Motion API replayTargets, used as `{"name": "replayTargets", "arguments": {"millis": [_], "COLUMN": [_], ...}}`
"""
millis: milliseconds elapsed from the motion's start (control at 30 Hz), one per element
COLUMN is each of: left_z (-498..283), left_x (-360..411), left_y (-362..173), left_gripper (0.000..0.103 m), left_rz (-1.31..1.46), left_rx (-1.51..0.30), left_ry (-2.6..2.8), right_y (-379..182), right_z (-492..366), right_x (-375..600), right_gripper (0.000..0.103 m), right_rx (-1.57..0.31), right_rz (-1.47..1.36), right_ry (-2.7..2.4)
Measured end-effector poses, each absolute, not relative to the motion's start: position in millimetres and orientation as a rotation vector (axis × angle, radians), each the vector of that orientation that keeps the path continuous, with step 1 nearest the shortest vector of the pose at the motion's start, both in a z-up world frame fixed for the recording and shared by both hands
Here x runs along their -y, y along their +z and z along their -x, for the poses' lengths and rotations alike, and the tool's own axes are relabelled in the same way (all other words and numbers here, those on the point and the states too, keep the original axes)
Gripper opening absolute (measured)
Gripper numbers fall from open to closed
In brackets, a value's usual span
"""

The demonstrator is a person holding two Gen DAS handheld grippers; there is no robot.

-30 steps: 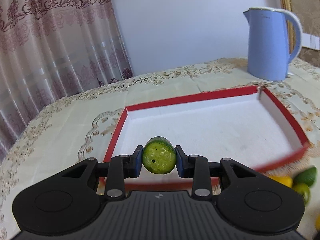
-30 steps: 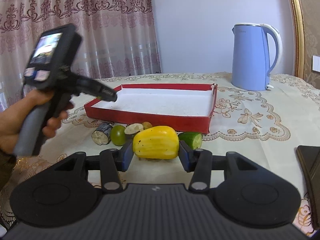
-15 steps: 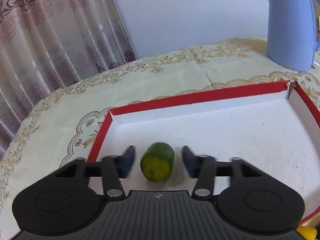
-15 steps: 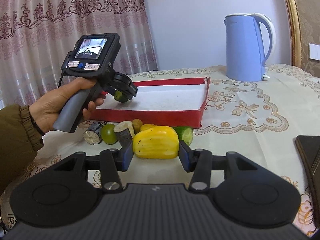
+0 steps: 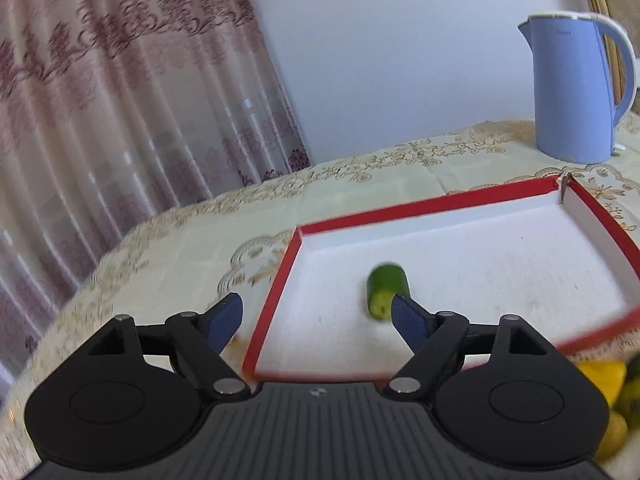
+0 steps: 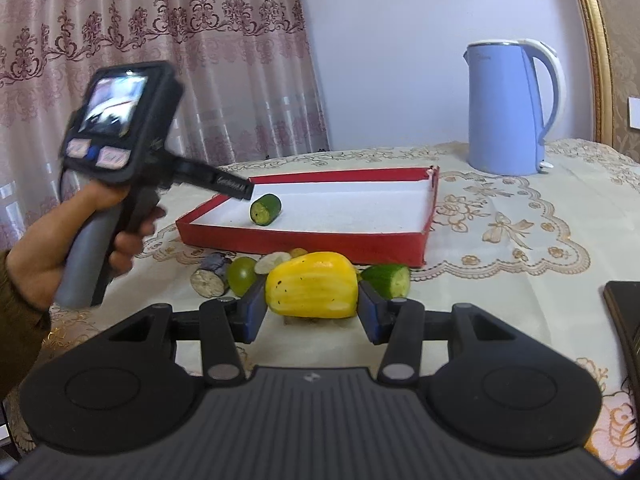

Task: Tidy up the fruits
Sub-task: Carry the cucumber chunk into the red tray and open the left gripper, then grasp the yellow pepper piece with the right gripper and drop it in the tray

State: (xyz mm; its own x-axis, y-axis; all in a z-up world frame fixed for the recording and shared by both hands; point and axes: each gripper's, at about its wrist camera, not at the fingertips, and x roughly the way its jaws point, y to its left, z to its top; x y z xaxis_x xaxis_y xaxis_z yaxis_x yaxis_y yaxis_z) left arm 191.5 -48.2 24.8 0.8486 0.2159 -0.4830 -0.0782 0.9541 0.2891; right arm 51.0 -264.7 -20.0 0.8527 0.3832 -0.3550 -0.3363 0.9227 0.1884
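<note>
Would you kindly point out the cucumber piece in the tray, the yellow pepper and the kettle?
cucumber piece (image 6: 265, 209), right wrist view, on its cut face.
yellow pepper (image 6: 312, 290), right wrist view, mid-body.
kettle (image 6: 505, 112), right wrist view, blue wall.

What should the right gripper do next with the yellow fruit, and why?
Probably lift the yellow fruit and carry it into the red box. The right gripper already clamps it, and the box holds only the cucumber piece, with bare floor beside it.
</note>
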Motion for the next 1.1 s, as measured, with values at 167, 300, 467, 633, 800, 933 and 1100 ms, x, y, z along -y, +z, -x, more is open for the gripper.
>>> {"name": "replayTargets", "arguments": {"millis": [167,300,467,633,800,933,1100], "left_z": [-176.6,-175.7,-174.1,-170.3,-161.3,-159.3,-162.1], "left_x": [24.5,5.9,-3.7,-9.1,-8.6,-5.4,-6.8], "left_y": [12.5,4.5,1.2,-1.4,1.2,1.6,1.1], "left_gripper": [0.082,0.089,0.090,0.090,0.090,0.090,0.090], "left_rz": [-0.152,-0.071,-0.011,0.030,0.034,0.014,0.016], "left_rx": [-0.561,-0.568,-0.544,-0.521,-0.473,-0.462,-0.473], "left_ry": [0.179,0.186,0.151,0.111,0.105,0.096,0.091], "right_y": [-13.8,-8.3,-4.2,0.4,3.7,3.8,6.7], "right_z": [-51.1,-55.6,-64.6,-74.3,-85.2,-92.9,-104.9], "right_x": [258.6,255.0,250.5,247.7,249.0,249.4,249.2], "right_gripper": [0.046,0.046,0.046,0.046,0.046,0.046,0.046], "right_rx": [-0.389,-0.384,-0.384,-0.377,-0.369,-0.374,-0.376], "right_rz": [-0.105,-0.101,-0.086,-0.064,-0.063,-0.055,-0.035], "right_ry": [0.373,0.373,0.359,0.347,0.332,0.325,0.318]}}
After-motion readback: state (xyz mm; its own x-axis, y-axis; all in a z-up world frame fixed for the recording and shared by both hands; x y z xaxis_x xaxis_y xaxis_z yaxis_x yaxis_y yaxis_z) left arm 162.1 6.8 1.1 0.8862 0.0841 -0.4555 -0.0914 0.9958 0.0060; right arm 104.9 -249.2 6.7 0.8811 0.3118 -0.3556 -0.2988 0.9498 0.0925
